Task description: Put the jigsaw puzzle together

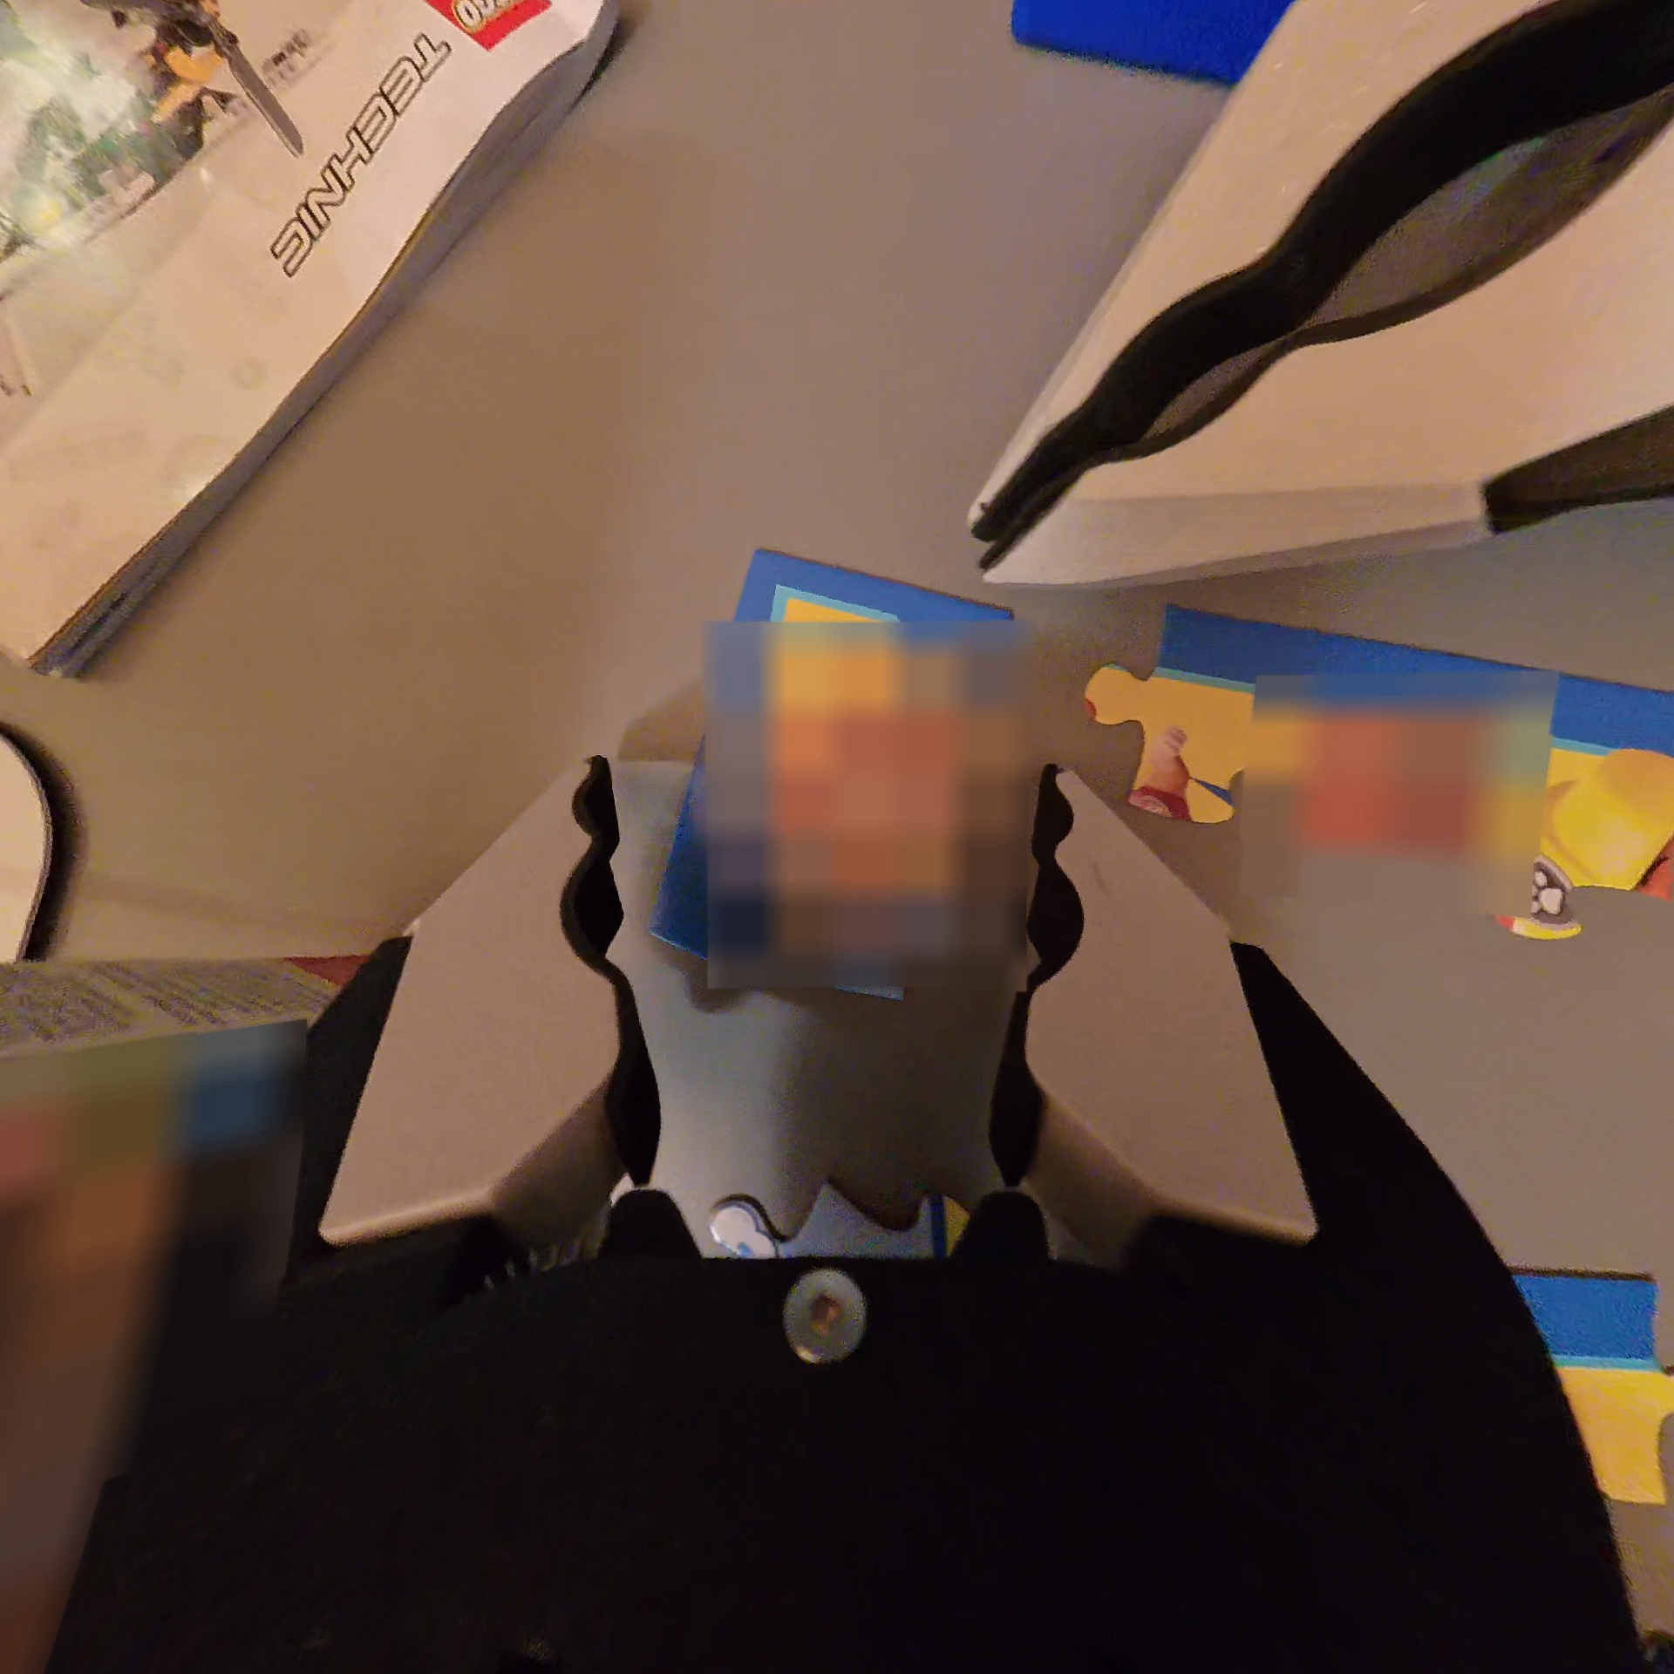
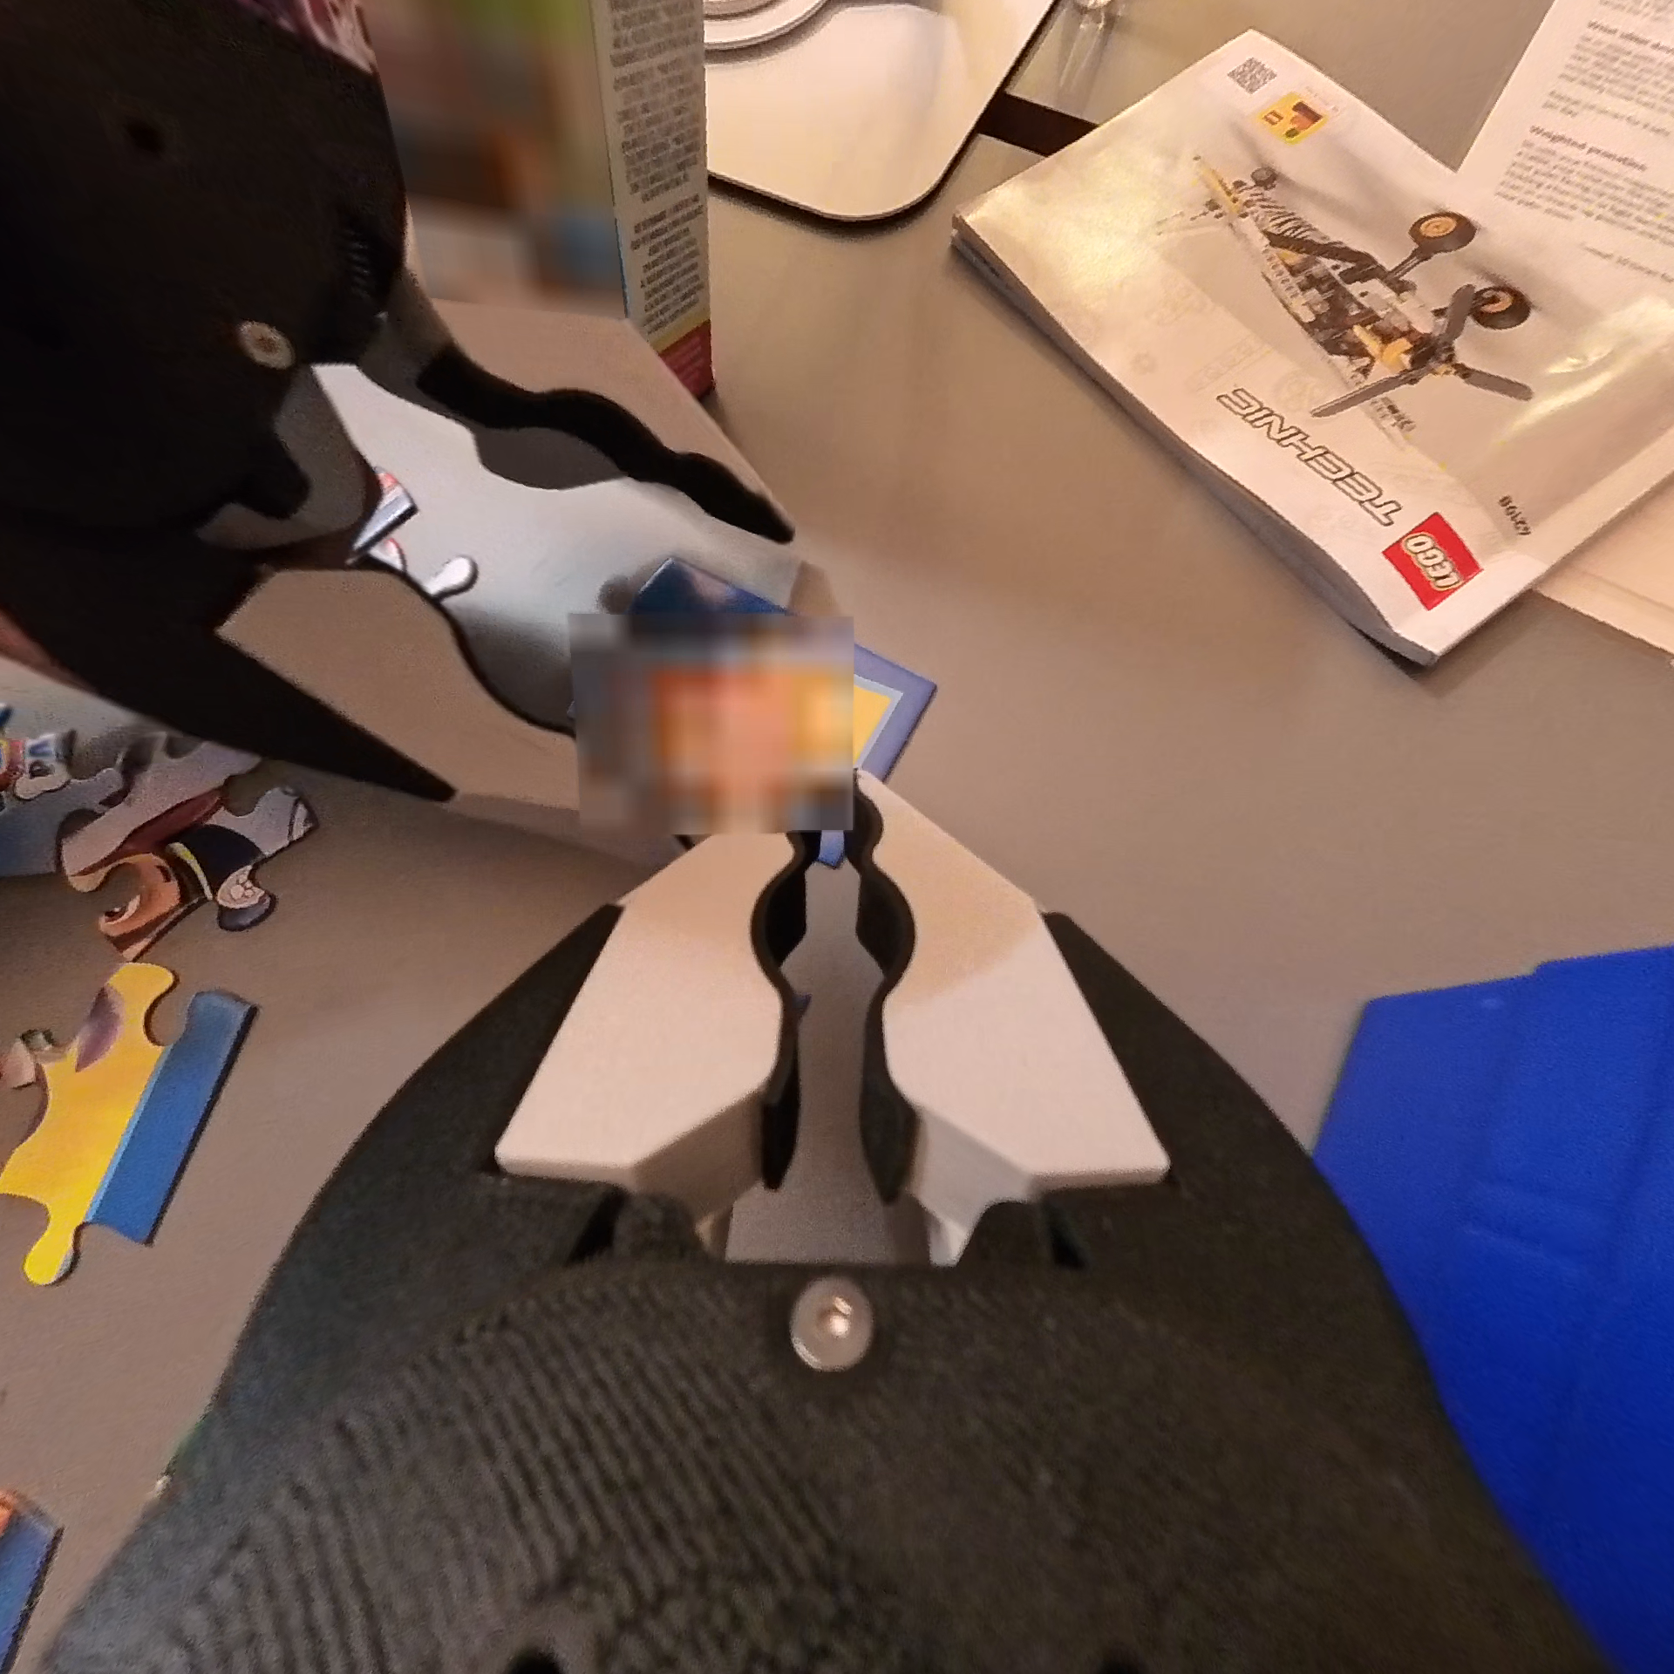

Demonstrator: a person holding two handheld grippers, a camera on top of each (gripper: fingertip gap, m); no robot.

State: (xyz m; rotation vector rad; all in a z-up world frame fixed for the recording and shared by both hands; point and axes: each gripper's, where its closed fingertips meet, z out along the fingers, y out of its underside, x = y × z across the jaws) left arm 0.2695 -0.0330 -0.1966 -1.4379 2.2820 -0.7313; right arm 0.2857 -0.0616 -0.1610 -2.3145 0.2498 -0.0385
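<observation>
On the grey table (image 2: pixel 1132 815), at far left, loose puzzle pieces (image 2: pixel 118 1114) lie scattered, and a tall printed box (image 2: pixel 661 181) stands behind. Next comes the left gripper (image 2: pixel 625 661), its jaws spread wide around a blue-edged puzzle piece (image 1: pixel 861 598) without the pads pressing it. The right gripper (image 2: pixel 829 838) meets that same piece from the near side, jaws almost together, fingertips pinching its corner. Farther right lie an instruction booklet (image 2: pixel 1268 362) and a blue sheet (image 2: pixel 1522 1223), both well apart from the grippers
</observation>
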